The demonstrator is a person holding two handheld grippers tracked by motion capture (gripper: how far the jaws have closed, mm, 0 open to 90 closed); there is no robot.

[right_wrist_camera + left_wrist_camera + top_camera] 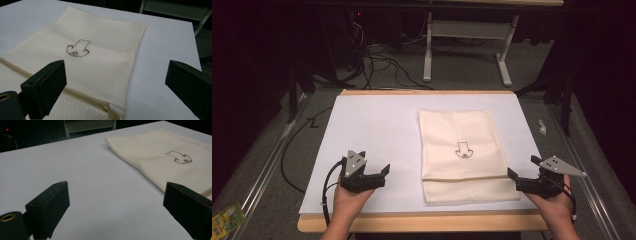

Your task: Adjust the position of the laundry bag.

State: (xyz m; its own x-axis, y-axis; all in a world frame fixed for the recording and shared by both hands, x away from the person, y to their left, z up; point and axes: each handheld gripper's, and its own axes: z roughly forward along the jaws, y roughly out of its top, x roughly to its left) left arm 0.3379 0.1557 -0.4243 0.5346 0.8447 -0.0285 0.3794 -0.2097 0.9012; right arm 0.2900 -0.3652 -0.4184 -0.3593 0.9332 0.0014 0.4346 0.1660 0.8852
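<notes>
A cream mesh bag (462,135) lies flat on the white sheet (372,130), right of the middle. It carries a small dark outline mark (463,150) and a zipper (464,177) across its near end. My left gripper (379,175) rests low near the front edge, left of the bag, open and holding nothing. The right gripper (523,167) sits at the bag's near right corner, also open. In the left gripper view the bag (160,157) lies ahead to the right of my open gripper (116,188). In the right gripper view the bag (100,45) and its zipper (82,96) lie before my open gripper (115,66).
The sheet covers a wooden table (422,222). Beyond the far edge stand the white legs of another table (428,55) and loose cables (382,60) on the floor. A green packet (224,220) lies on the floor at the lower left.
</notes>
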